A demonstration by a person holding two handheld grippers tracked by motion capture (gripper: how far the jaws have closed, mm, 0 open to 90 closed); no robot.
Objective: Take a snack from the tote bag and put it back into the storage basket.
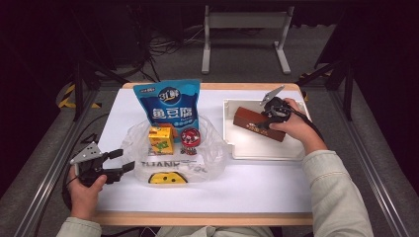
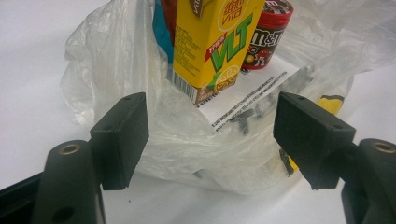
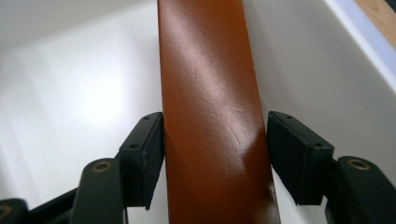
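Closest to the high view are the person's two sleeves, rising from the near edge of the table [image 1: 257, 192]. On the left, the left gripper [image 1: 123, 168] lies low over the white top, jaws spread apart with nothing between them, pointing at the clear plastic bag [image 1: 212, 148]. Its own view shows the crumpled near wall of the bag [image 2: 187, 144] just ahead of the spread jaws, not touching either pad as far as can be told. Inside the bag stand a yellow drink carton [image 1: 161, 139] and a small red candy tub [image 1: 190, 138], side by side and upright, with a blue snack pouch [image 1: 170, 101] tall behind them. A yellow patch on the bag's front lies near the table's middle. Bare white surface runs along the front of the table, between the bag and the near edge, and to the left of the bag.

On the right, a white tray [image 1: 237, 148] sits near the table's right and far edges. The right gripper [image 1: 264, 121] is inside it, clamped on a long brown box [image 1: 249, 117]. In the right gripper view the brown box [image 3: 210, 116] fills the gap, both pads against its long sides. The box lies slantwise across the tray's far half; the tray's near half is bare.
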